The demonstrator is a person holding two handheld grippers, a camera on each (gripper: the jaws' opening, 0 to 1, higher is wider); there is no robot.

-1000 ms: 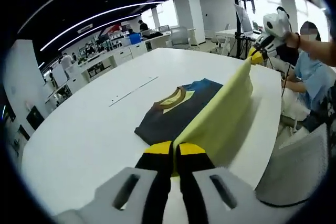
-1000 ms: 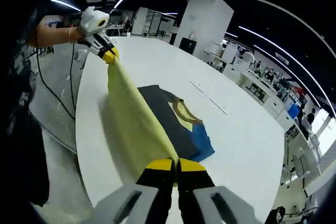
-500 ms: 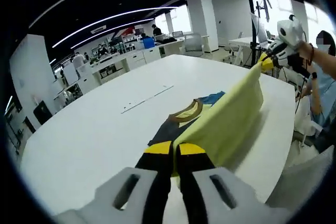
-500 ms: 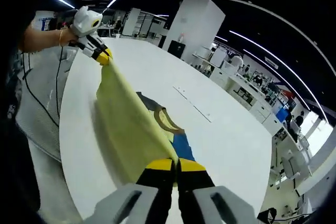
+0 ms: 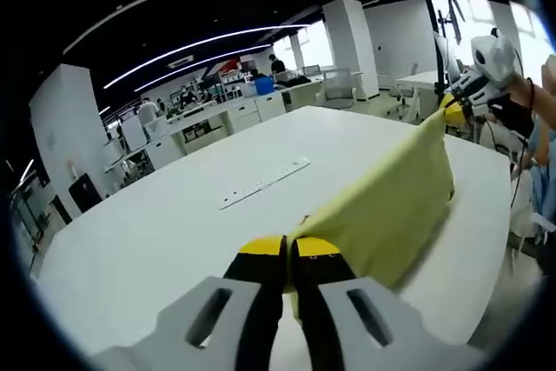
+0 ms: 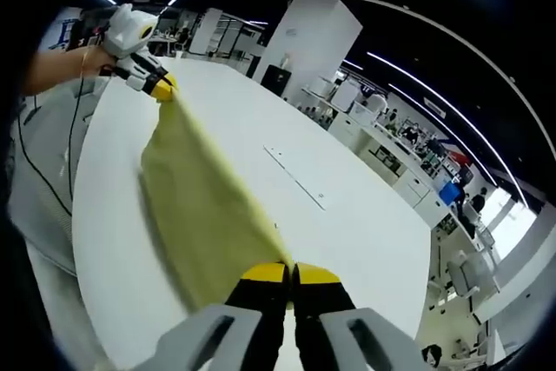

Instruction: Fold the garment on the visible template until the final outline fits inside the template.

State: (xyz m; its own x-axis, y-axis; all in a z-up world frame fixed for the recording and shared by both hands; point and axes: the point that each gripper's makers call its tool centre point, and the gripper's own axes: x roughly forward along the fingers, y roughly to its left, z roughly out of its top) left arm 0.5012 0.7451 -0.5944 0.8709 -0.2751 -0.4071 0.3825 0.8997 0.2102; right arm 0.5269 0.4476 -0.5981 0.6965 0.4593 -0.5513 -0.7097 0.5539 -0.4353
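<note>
Nearest the lens in the left gripper view, the left gripper [image 5: 287,254] has its 2 yellow-tipped jaws pressed together on one corner of the garment [image 5: 395,206], a pale yellow cloth. From that pinch the cloth runs as a lifted, taut sheet across to the right gripper [image 5: 452,108], held at the far right by a person's hand [image 5: 521,106]. Close up in the right gripper view the same holds in mirror: that gripper's jaws are clamped on the opposite corner, and the sheet stretches away to the left gripper at the upper left. Beneath and beyond the raised cloth lies the white table [image 5: 174,223], with a thin pale strip [image 5: 265,184] resting farther out on it. No template outline can be made out on the tabletop. Judging from this, the fold is mid-swing: the lifted edge is not yet laid down, so the outline is not yet within any template and folding remains.
</note>
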